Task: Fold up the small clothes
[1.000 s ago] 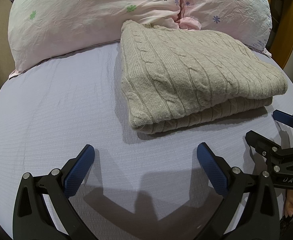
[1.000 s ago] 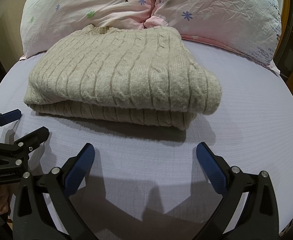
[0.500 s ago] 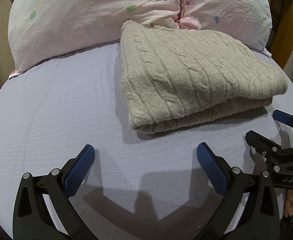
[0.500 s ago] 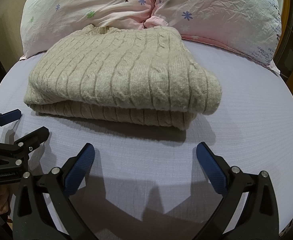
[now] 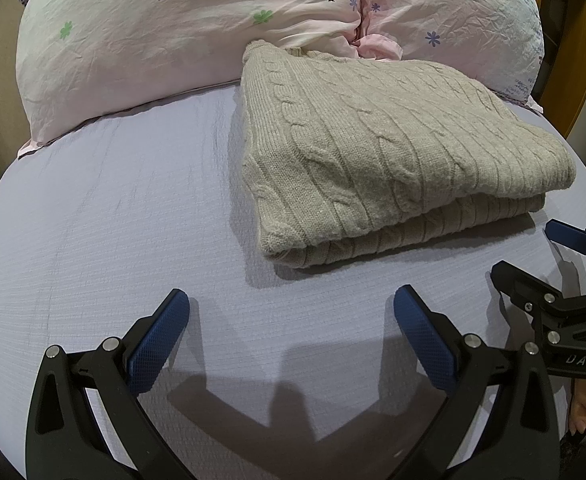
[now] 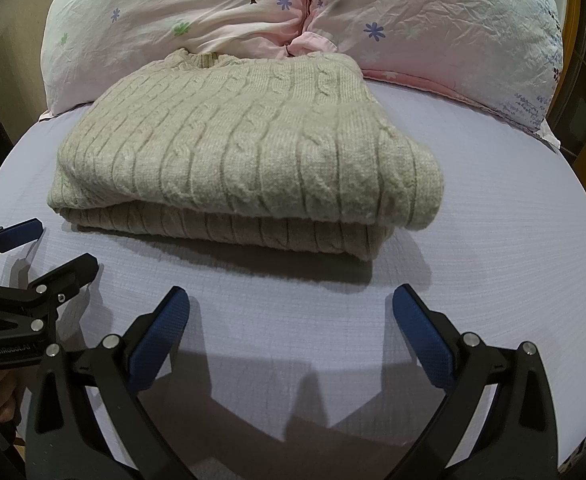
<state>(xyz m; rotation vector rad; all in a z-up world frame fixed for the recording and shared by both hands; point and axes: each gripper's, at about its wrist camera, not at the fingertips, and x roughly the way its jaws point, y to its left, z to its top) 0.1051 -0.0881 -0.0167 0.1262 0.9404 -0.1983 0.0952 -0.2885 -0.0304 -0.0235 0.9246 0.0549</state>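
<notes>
- The bed sheet (image 5: 105, 208) is pale purple and mostly flat, with faint lines in it. It fills the space under and ahead of both pairs of fingers.
- Dark shadows of the fingers fall on the sheet right below them.
- Past the far end of the sheet lie two pink pillows: the left pillow (image 5: 165, 40) has little flowers and a small tree on it, and the right pillow (image 5: 461, 16) is crinkly with flowers too.
- There is brown wood (image 5: 581, 64) at the right edge of the room, behind the right pillow.
- There is one sweater (image 5: 381, 152). It is beige, knitted with rope shapes, and folded into a thick stack of layers.
- The sweater lies on the sheet ahead of the left gripper (image 5: 291, 316), a bit to the right of its fingers. Its far edge touches the pillows.
- In the right wrist view the sweater (image 6: 245, 152) lies ahead of the right gripper (image 6: 291, 316) and a bit to the left of its fingers.
- There are two grippers, each with two blue pads.
- The left gripper's fingers are spread wide and hold nothing.
- The right gripper's fingers are spread wide too, with nothing between them.
- Neither gripper touches the sweater.
</notes>
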